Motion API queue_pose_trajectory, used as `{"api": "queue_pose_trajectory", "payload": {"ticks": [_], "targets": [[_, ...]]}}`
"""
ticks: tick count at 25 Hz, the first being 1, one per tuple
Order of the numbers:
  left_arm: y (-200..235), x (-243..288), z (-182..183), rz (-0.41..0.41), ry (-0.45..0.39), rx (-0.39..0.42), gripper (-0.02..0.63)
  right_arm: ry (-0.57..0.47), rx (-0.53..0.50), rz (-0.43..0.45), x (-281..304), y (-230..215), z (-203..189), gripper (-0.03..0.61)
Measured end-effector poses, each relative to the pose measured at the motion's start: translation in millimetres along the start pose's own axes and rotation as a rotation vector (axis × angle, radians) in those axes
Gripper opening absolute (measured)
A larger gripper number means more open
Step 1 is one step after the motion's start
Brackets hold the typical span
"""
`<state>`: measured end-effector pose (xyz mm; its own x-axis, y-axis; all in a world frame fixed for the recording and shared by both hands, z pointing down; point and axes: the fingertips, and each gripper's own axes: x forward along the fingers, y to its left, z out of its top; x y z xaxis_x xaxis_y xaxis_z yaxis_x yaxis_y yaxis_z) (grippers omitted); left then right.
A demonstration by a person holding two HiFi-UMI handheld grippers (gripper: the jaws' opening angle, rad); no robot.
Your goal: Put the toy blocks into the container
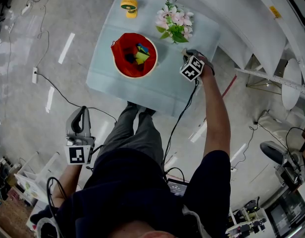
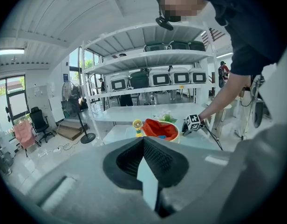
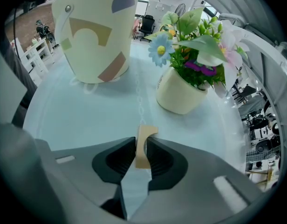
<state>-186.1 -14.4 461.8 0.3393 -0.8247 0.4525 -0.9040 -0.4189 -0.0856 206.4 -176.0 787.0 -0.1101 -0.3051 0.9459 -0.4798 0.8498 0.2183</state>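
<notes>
The container [image 1: 122, 46] is a cream bucket with a red lining, standing mid-table with several coloured blocks [image 1: 140, 55] inside. My right gripper [image 1: 191, 58] points steeply down at the table, to the right of the bucket and below the flower pot. In the right gripper view it [image 3: 142, 143] is shut on a tan arch-shaped block [image 3: 144, 135], with the bucket [image 3: 94, 41] beyond at the upper left. This block is hidden in the head view. My left gripper [image 1: 81, 114] hangs off the table at the lower left, its pads meeting at the tips [image 2: 143, 141] with nothing between them.
A pale blue cloth covers the table [image 1: 108, 78]. A cream pot of artificial flowers [image 1: 175, 23] [image 3: 181, 94] stands close ahead of the right gripper. A small yellow fan [image 1: 128, 7] [image 2: 137, 125] sits at the far edge. Cables trail over the floor [image 1: 53, 83].
</notes>
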Motion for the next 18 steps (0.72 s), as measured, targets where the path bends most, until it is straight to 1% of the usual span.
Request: {"api": "queue_pose_trajectory", "payload": {"ticks": [6, 10, 18], "targets": [[1, -1, 2, -0.002, -0.010, 0.001, 0.003, 0.003, 0.008, 0.007, -2, 2, 1, 0.072], [1, -2, 2, -0.005, -0.015, 0.004, 0.003, 0.001, 0.027, -0.005, -5, 1, 1, 0.071], [0, -4, 4, -0.012, -0.030, 0.002, 0.003, -0.056, 0.121, -0.073, -39, -2, 10, 0.069]]}}
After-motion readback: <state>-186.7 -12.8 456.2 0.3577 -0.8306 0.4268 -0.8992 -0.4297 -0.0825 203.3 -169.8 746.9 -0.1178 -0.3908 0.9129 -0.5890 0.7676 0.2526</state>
